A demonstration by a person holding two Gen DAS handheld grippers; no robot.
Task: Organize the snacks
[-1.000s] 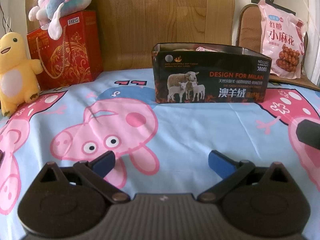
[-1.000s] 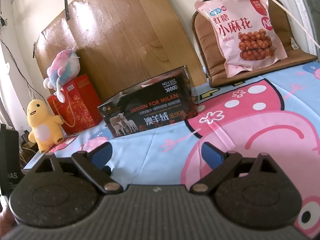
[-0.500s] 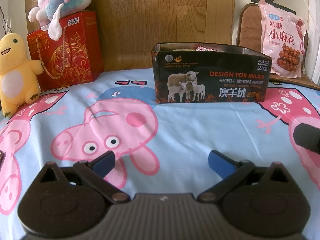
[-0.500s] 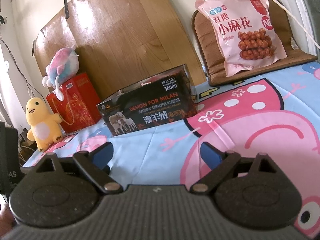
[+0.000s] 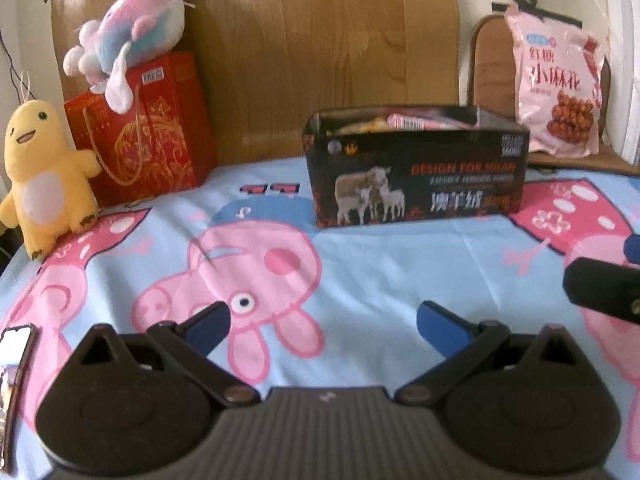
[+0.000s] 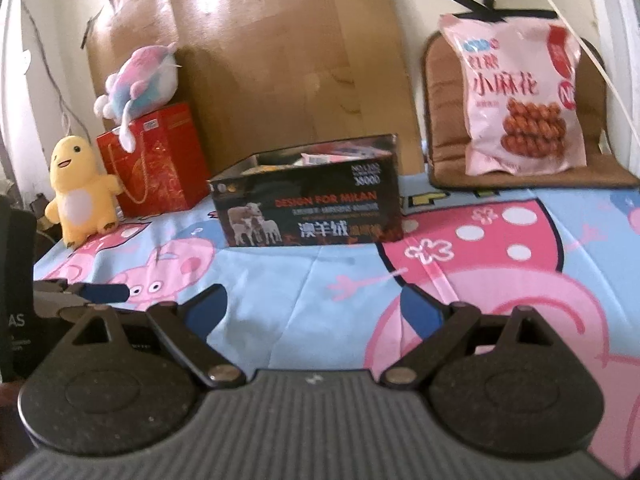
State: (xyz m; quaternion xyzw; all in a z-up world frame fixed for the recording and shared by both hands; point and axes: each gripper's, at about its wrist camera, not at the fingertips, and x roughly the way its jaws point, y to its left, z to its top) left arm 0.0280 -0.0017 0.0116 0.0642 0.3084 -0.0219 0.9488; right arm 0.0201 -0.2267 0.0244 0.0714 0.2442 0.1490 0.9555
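Note:
A black open box (image 5: pixel 416 176) with sheep pictures stands on the cartoon sheet and holds several snack packets (image 5: pixel 412 120); it also shows in the right wrist view (image 6: pixel 312 204). A pink snack bag (image 5: pixel 556 96) leans on a brown cushion at the back right, also in the right wrist view (image 6: pixel 520 96). My left gripper (image 5: pixel 324 326) is open and empty, well short of the box. My right gripper (image 6: pixel 314 312) is open and empty, also short of the box. The right gripper's tip shows at the right edge of the left view (image 5: pixel 600 288).
A red gift bag (image 5: pixel 140 132) with a pink-blue plush (image 5: pixel 128 36) on top and a yellow plush (image 5: pixel 44 176) stand at the back left. A phone (image 5: pixel 16 364) lies at the left edge. A wooden board (image 5: pixel 320 40) backs the bed.
Both grippers have risen and tilted, so the box's inside and its packets now show. The right gripper has turned left toward the box. Both stay open.

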